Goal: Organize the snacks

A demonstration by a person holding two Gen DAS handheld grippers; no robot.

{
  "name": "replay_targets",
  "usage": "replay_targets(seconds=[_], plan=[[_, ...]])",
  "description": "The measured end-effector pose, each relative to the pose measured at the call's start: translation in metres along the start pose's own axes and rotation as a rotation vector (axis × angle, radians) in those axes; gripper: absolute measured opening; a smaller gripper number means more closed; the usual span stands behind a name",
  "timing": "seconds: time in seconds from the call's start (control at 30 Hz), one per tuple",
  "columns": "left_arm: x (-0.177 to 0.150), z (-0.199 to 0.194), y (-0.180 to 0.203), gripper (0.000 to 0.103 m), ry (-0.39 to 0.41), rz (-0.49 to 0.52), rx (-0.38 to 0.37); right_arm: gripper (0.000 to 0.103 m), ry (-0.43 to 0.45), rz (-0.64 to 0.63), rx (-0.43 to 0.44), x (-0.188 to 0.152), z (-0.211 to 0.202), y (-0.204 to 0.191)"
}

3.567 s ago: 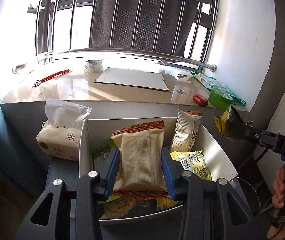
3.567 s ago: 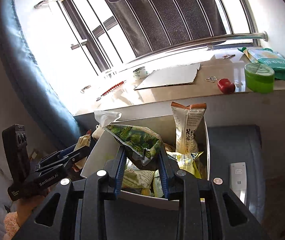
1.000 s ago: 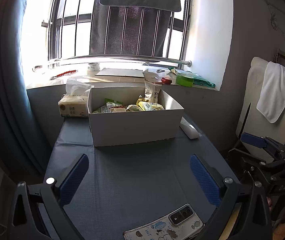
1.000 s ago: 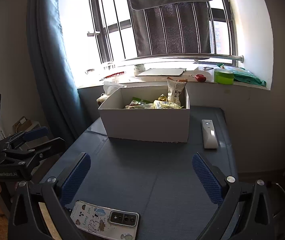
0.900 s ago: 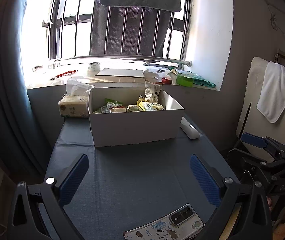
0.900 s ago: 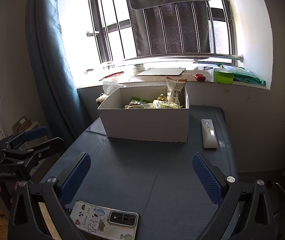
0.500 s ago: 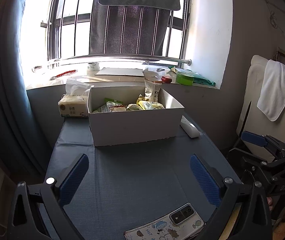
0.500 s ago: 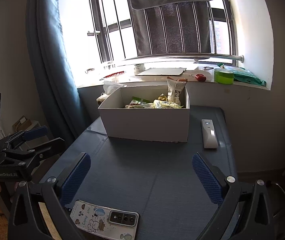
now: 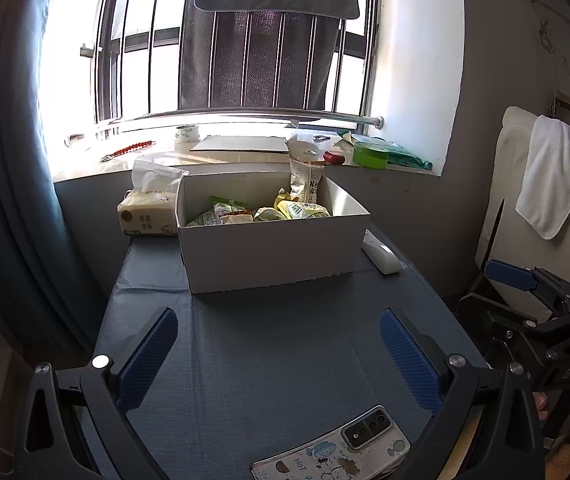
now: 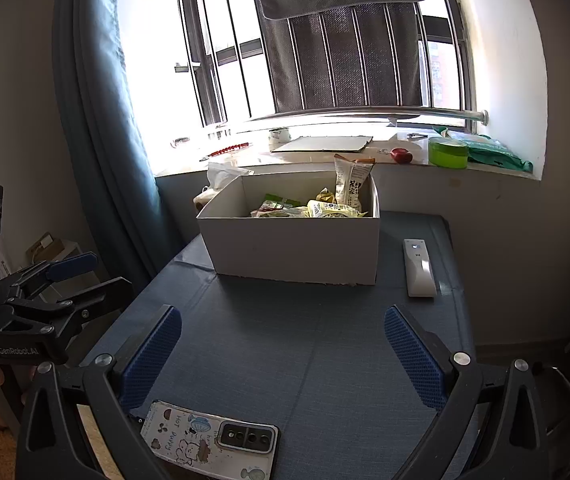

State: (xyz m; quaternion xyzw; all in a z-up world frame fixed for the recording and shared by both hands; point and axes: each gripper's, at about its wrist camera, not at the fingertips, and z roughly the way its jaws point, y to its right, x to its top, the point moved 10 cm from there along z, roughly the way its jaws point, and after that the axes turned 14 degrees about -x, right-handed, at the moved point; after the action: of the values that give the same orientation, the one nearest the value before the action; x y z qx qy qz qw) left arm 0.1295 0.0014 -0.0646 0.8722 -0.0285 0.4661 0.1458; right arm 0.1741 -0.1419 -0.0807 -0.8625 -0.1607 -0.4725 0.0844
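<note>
White open-topped cardboard box [image 9: 273, 254] sits at the far half of the dark blue cloth-covered surface [image 9: 269, 360], just below the window sill. Its near wall is plain and unmarked; the bottom edge looks slightly ragged.

Inside the box: a loose pile of crinkled snack packets [image 9: 261, 213], mostly yellow and green wrappers lying flat, their tops about level with the rim. One tall white-and-orange snack pouch [image 10: 351, 186] stands upright against the far right corner and pokes above the rim.

Left claw [image 9: 281, 352]: jaws spread wide, blue ribbed pads well apart, nothing between them, held over the near part of the surface, well apart from the box. Right claw [image 10: 283, 354]: likewise released, pads far apart and empty, also back from the box.

Soft beige tissue pack [image 9: 147, 216] with a white sheet sticking up rests touching or just beside the box's left wall. White slim remote control [image 10: 419, 268] lies flat on the surface to the right of the box, near its front corner. Smartphone in a cartoon-printed pale case [image 10: 209, 438] lies camera-side up at the near edge of the surface, under the claws.
</note>
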Motion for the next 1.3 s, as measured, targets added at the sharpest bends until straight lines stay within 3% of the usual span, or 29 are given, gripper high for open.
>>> replay_targets(seconds=[1.3], plan=[[-0.0022, 0.0019, -0.0002, 0.103, -0.012, 0.003, -0.008, 0.103, 0.000, -0.009, 0.004, 0.0002, -0.0002, -0.0011]])
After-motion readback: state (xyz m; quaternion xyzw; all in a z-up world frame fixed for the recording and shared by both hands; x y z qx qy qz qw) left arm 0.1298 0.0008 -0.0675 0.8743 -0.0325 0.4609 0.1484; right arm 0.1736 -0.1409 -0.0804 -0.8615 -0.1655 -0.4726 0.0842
